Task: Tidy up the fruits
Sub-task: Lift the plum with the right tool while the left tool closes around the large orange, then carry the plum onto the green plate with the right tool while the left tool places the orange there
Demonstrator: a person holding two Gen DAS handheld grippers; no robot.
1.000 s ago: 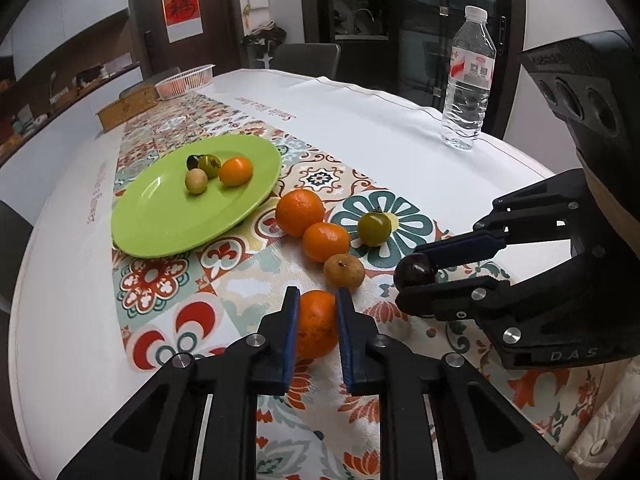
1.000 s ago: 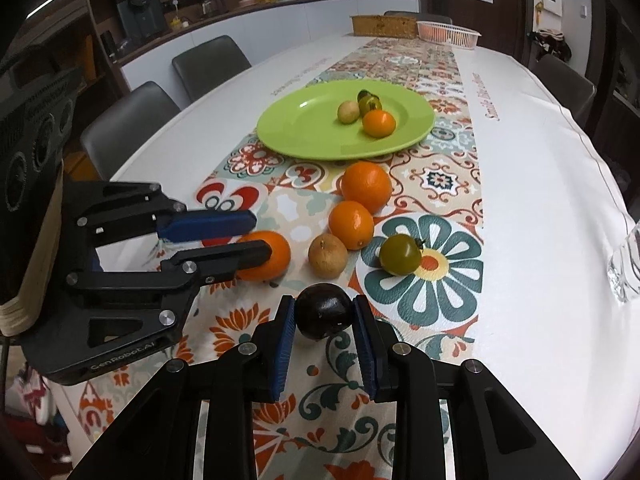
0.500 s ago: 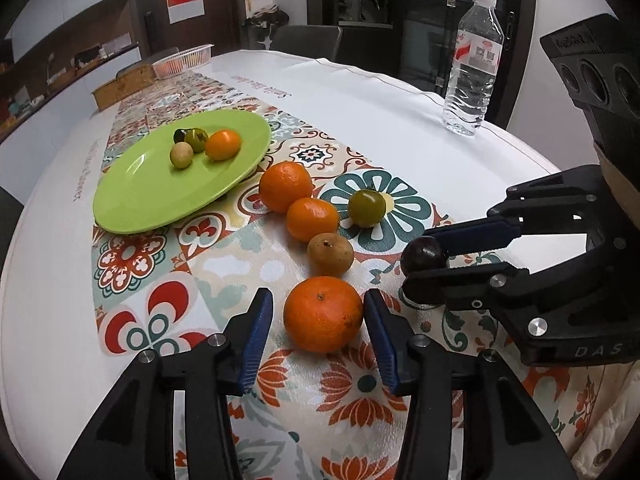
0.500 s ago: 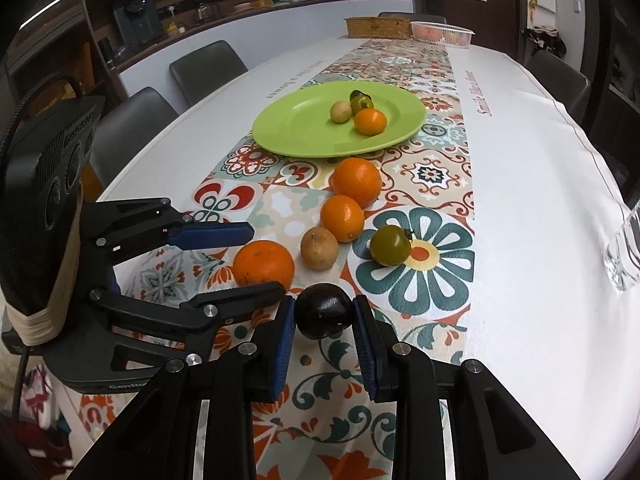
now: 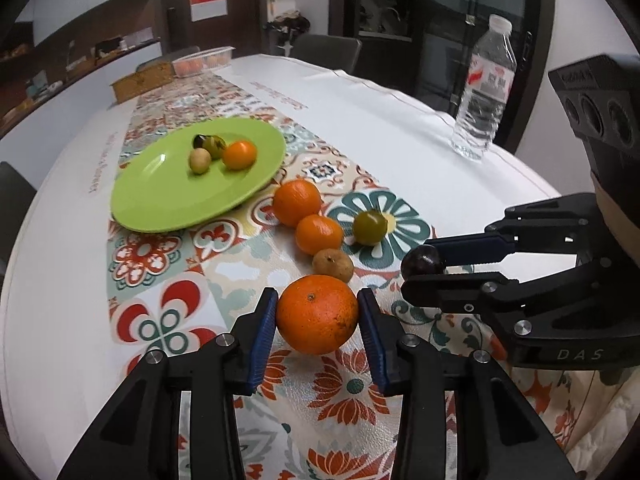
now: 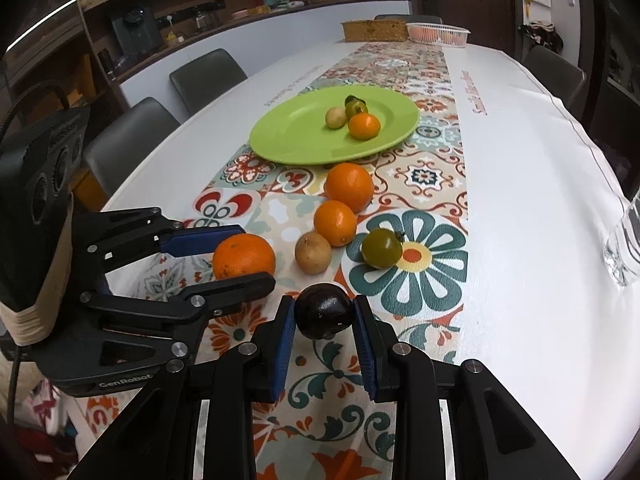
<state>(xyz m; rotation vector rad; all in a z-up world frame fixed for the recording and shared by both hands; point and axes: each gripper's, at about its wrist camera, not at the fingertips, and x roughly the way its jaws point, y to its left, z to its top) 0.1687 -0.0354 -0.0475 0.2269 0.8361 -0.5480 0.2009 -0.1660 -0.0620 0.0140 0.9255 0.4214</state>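
Two grippers work side by side here, each aligned on one fruit. Your left gripper [image 5: 318,314] has the large round orange [image 5: 317,314] between its blue pads [image 5: 263,330]; the jaws are closing, and the pads sit at the fruit's sides with no firm press visible yet. Your right gripper [image 6: 323,322] is clamped on the small dark purple round fruit [image 6: 324,311], holding it across its widest part so it cannot roll out.

Ahead of both grippers, a loose row of fruit lies on the patterned floral table runner [image 5: 160,320]: a small tan fruit [image 5: 333,265], two more oranges [image 5: 319,234] [image 5: 297,202], and a green-brown tomato [image 5: 370,227]. Farther ahead and to the left sits the round lime-green plate [image 5: 160,196], already carrying four small fruits, which suggests it is the collection point.

A clear plastic water bottle [image 5: 484,92] stands well ahead to the right of the left gripper, apart from the work.

Complete the left grip before lifting; the orange rests on the runner and may roll if only one pad touches.
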